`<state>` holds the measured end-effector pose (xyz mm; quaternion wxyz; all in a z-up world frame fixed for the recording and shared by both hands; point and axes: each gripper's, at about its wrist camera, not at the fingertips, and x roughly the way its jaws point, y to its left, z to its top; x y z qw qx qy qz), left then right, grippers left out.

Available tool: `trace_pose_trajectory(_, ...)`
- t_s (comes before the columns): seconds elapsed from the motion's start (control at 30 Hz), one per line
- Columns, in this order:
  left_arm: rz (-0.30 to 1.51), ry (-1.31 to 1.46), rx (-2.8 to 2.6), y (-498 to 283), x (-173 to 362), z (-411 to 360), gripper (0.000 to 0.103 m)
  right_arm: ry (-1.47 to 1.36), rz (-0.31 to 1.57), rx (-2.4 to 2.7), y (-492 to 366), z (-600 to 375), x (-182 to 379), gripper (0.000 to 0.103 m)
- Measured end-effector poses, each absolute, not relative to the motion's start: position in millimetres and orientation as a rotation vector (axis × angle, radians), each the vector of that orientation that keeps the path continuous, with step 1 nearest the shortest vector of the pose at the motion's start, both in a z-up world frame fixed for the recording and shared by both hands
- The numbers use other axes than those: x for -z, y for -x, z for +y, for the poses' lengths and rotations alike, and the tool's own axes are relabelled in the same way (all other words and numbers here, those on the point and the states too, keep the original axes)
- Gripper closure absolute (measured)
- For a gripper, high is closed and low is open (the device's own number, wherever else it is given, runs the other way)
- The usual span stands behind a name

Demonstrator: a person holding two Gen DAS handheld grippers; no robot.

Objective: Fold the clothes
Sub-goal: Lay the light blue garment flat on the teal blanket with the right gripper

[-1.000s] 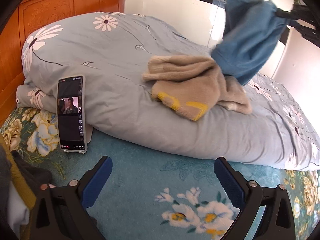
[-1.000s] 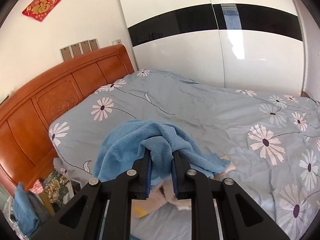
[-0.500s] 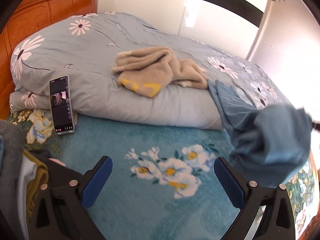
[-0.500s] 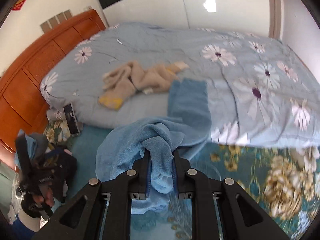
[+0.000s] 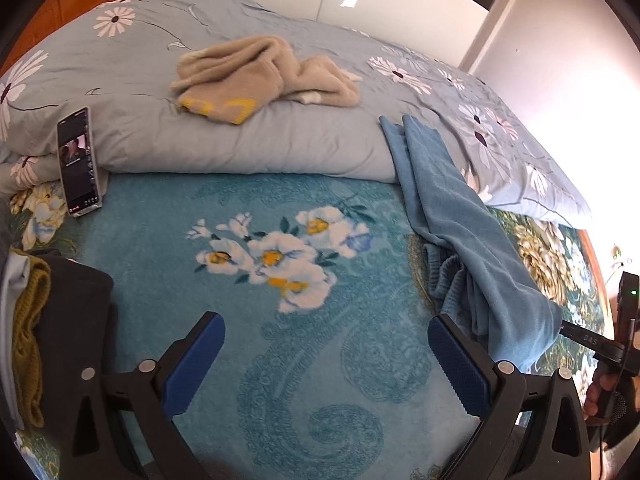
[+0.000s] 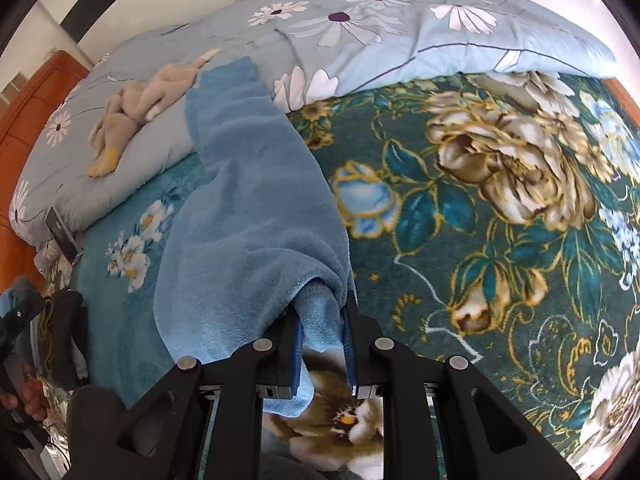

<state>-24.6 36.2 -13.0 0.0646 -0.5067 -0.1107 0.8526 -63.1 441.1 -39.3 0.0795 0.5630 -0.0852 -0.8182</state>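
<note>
Only right wrist shows right fingers (image 6: pixel 323 332) gripping blue garment (image 6: pixel 256 208) (left fingers (image 5: pixel 326 354) spread, empty).

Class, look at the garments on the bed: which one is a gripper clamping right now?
The blue fleece garment, pinched by the right gripper. The beige garment lies loose on the duvet, untouched.

The left wrist camera sits low and close over the teal flowered blanket (image 5: pixel 320 360), looking along the left gripper (image 5: pixel 326 364) toward the folded grey-blue daisy quilt (image 5: pixel 240 140) and the white wall; the right wrist camera sits higher, looking down along the right gripper (image 6: pixel 322 354) across the bed toward the same quilt (image 6: pixel 400 32); both views share the long soft blue fleece garment (image 5: pixel 460 220) (image 6: pixel 248 200), the crumpled beige fleece garment (image 5: pixel 260 72) (image 6: pixel 148 100), and the propped black phone (image 5: pixel 78 162) (image 6: pixel 62 236).
</note>
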Motion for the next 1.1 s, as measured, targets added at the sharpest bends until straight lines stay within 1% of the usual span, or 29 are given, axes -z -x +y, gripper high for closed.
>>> trace_pose_trajectory(0.13, -0.327, 1.547, -2.522, 32.9, 21.3, 53.3, 0.0, -1.684, -0.201, 2.462, 61.9, 449.4, 30.1, 0.08)
trace_pose_trajectory(0.4, -0.269, 1.572, -2.408, 50.9, 48.7, 93.1, 0.0, -1.679, -0.093, 2.489, 60.6, 465.4, 11.2, 0.078)
trace_pose_trajectory(0.53, -0.253, 1.574, -2.359, 59.2, 63.3, 111.6, 0.0, -1.633, -0.026, 2.528, 93.0, 451.3, 0.4, 0.076)
trace_pose_trajectory(0.6, -0.256, 1.579, -2.343, 63.2, 70.1, 119.7, 0.0, -1.619, 0.042, 2.478, 118.2, 418.8, 6.8, 0.074)
trace_pose_trajectory(0.7, -0.269, 1.606, -2.325, 68.5, 80.0, 128.6, 0.0, -1.604, 0.069, 2.336, 156.4, 361.0, 29.5, 0.066)
trace_pose_trajectory(0.73, -0.269, 1.613, -2.318, 69.5, 82.3, 131.1, 0.0, -1.624, 0.093, 2.301, 165.8, 346.9, 39.9, 0.065)
trace_pose_trajectory(0.83, -0.225, 1.612, -2.31, 69.1, 85.2, 140.1, 0.0, -1.68, 0.164, 2.197, 193.0, 306.1, 69.9, 0.065)
trace_pose_trajectory(0.97, -0.174, 1.612, -2.296, 70.3, 90.7, 150.2, 0.0, -1.703, 0.282, 2.164, 201.3, 286.2, 88.3, 0.065)
trace_pose_trajectory(1.07, -0.199, 1.61, -2.259, 75.1, 92.8, 156.4, 0.001, -1.721, 0.312, 2.156, 203.8, 285.6, 94.9, 0.065)
trace_pose_trajectory(1.1, -0.211, 1.608, -2.248, 77.0, 93.0, 158.3, 0.001, -1.726, 0.296, 2.159, 204.7, 288.5, 95.4, 0.065)
